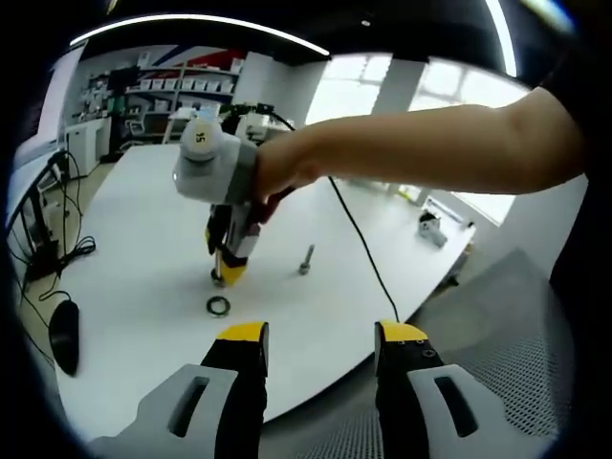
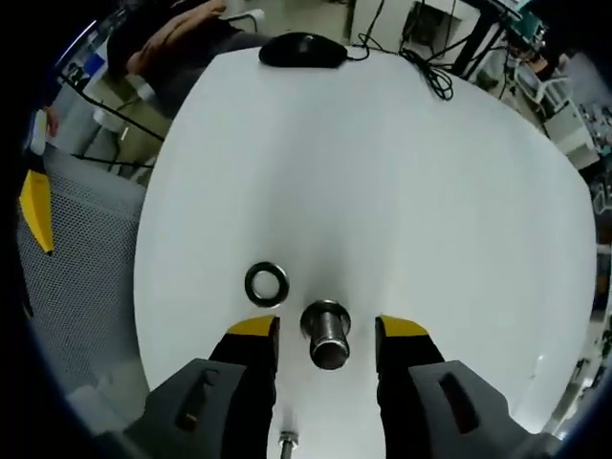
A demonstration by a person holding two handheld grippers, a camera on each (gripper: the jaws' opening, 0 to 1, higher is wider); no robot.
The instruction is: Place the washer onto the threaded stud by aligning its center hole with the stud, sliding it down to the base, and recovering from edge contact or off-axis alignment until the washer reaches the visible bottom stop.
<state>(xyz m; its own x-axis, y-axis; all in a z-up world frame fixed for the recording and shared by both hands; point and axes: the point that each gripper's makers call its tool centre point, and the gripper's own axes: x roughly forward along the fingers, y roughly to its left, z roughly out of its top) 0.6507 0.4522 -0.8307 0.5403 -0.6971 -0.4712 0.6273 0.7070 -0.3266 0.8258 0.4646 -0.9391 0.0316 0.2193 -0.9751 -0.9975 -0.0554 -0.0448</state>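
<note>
1. Right gripper (image 2: 327, 330) is standing with jaws spread on either side of the stud (image 2: 326, 334) — not clamped, probably lining up.
2. Left gripper (image 1: 320, 337) is hanging released, empty, off the table (image 1: 134, 239) edge.
3. Washer (image 2: 267, 283) is lying flat just beside the stud — not yet threaded on.

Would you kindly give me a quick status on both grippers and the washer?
Right hand-held gripper open, jaws straddling a metal cylinder. Left hand-held gripper open, holding nothing. Washer flat on table, not on threaded stud.
</note>
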